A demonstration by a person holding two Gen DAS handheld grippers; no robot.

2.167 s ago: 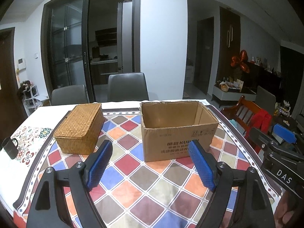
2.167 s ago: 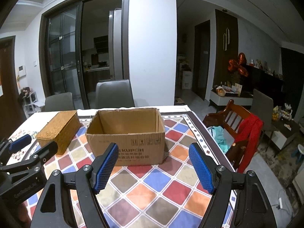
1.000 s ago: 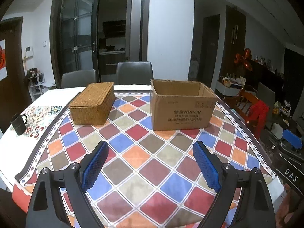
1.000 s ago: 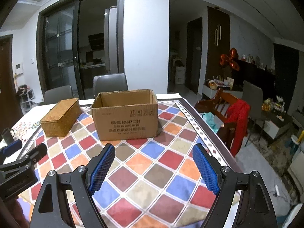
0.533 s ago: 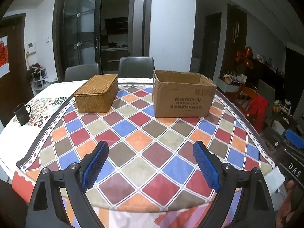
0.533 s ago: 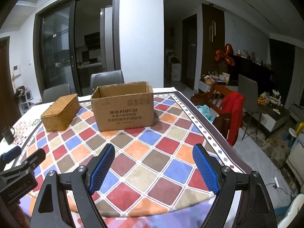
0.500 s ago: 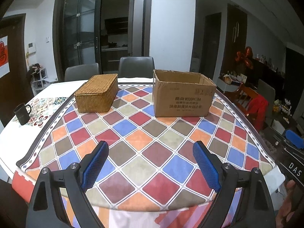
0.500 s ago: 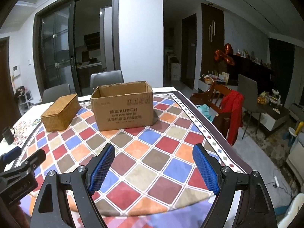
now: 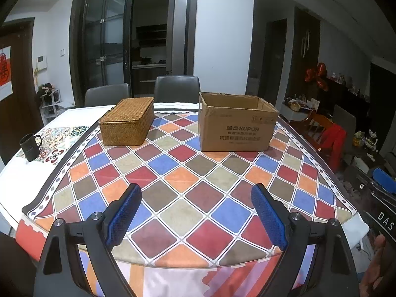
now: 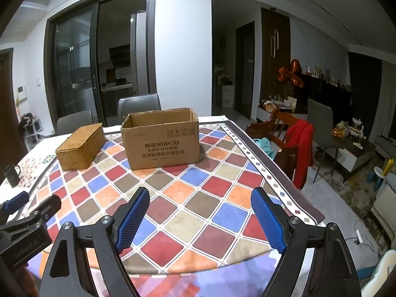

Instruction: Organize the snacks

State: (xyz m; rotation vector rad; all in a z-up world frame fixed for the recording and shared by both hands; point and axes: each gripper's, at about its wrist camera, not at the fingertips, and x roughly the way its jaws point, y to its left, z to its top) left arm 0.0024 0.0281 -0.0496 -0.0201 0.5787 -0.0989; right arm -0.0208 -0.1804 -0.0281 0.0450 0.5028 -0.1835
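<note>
No snacks seen anywhere. Stood toward the far side of the table (image 9: 319, 173): a cardboard box (image 9: 236, 128), top open, contents hidden; left of the box, a lidded woven basket (image 9: 127, 121); farther left of the box, a black mug (image 9: 31, 146). Hung near the table's front edge, well short of the box: left tool (image 9: 195, 212) and right tool (image 10: 200, 220), both released, holding nothing. Probably best: approach the box from above, peek inside before grabbing.

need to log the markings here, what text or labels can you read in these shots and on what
"KUPON" on the front of the cardboard box.
Lines of Chinese characters around it: too blurred to read.
"DAS" on the right gripper's body, cut off at the left view's edge.
Faint lettering on the left gripper's body: unreadable.
</note>
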